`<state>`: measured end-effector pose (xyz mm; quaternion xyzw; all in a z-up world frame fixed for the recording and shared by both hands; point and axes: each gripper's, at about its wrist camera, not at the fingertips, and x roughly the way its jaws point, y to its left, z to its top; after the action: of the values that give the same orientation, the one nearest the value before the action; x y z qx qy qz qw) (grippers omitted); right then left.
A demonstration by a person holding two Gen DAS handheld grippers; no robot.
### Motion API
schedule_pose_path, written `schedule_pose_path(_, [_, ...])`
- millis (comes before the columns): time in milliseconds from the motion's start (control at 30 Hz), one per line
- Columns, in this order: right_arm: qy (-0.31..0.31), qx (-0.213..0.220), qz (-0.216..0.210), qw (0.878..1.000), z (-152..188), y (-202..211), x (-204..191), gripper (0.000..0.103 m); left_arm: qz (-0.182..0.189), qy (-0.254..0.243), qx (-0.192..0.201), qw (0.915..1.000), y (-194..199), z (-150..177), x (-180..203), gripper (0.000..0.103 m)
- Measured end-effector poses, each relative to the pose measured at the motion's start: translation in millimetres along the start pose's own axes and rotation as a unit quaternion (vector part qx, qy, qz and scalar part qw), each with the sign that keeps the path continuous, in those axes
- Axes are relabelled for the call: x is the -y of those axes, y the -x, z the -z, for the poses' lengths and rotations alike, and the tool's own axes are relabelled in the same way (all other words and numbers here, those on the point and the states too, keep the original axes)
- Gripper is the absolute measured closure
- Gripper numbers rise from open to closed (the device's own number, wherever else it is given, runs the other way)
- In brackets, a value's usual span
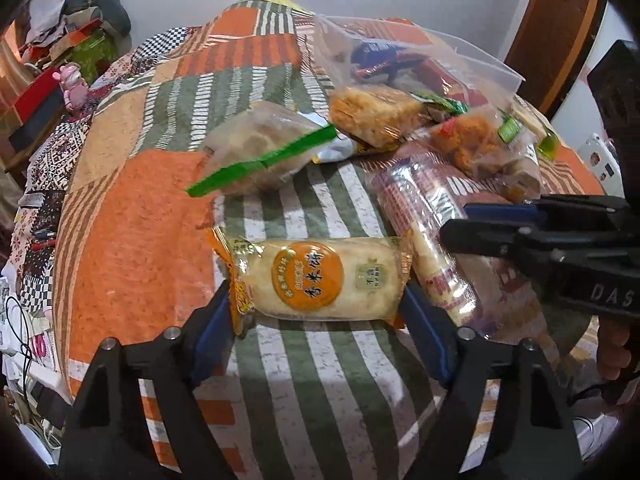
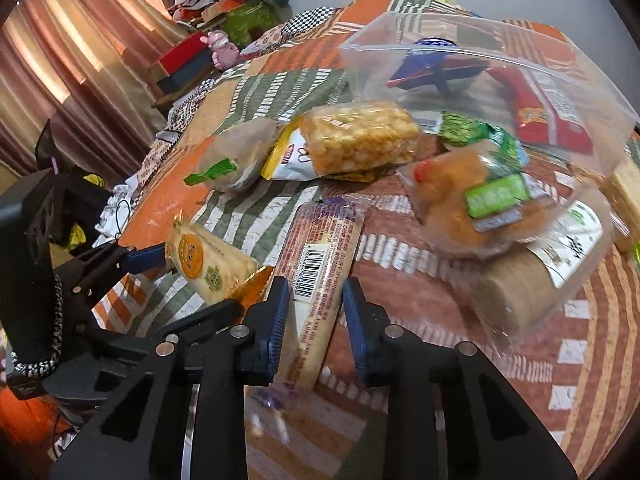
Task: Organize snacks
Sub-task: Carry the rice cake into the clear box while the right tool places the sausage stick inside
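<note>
On a patchwork quilt of orange, green and white, we see two hand-held grippers closing in on wrapped snacks. The left gripper straddles a rice cracker pack with a round orange label, lying crosswise; its blue pads sit at the pack's crimped ends, at 9 and 3 o'clock of the label, touching or just short of the wrapper, and we cannot tell whether they press it. The right gripper has a long wafer pack with a barcode between its narrowly set jaws; the left pad meets the wrapper, while at the right pad a thin gap seems to remain, so we cannot tell if the pinch is complete.

In the right wrist view, the loose pile lies at 12 to 2 o'clock of the wafer pack: a puffed rice bar, a brown bun with a green band, a yellow and white sachet, and a fried snack in a clear bag. Beyond them, at 1 o'clock, a clear plastic bin holds a blue packet and a red packet. A pink toy stands at 11 o'clock near the curtains.
</note>
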<state>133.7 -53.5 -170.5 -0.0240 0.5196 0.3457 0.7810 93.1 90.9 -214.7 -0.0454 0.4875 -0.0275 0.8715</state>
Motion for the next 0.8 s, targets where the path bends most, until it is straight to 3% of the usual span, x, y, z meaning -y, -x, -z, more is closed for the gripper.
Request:
schedule_pose_path(67, [0.0,-0.005,-0.003,1.0,-1,-4,-1,0.066,-0.005,0.002,0.003,1.0,1,-2,-3,0.025])
schedule_pose_path(267, [0.025,-0.012,0.007,1.0,-4,-13,-11,0.055,-0.032,-0.006,0.016,0.9993,5,-3,-7,0.027])
schedule_pose_path(633, [0.036,-0.006,0.012,0.999,-6,-14,-8,0.059,-0.04,-0.008,0.045,0.9982,21,-7,-10,0.027])
schedule_pose_path(733, [0.039,0.005,0.017,0.999,-7,-5,-8,0.07,-0.041,-0.008,0.056,0.9976,29,-10,-8,0.027])
schedule_pose_path(800, [0.035,0.012,0.018,0.999,-9,3,-4,0.071,-0.04,-0.008,0.065,0.9971,35,-14,-6,0.027])
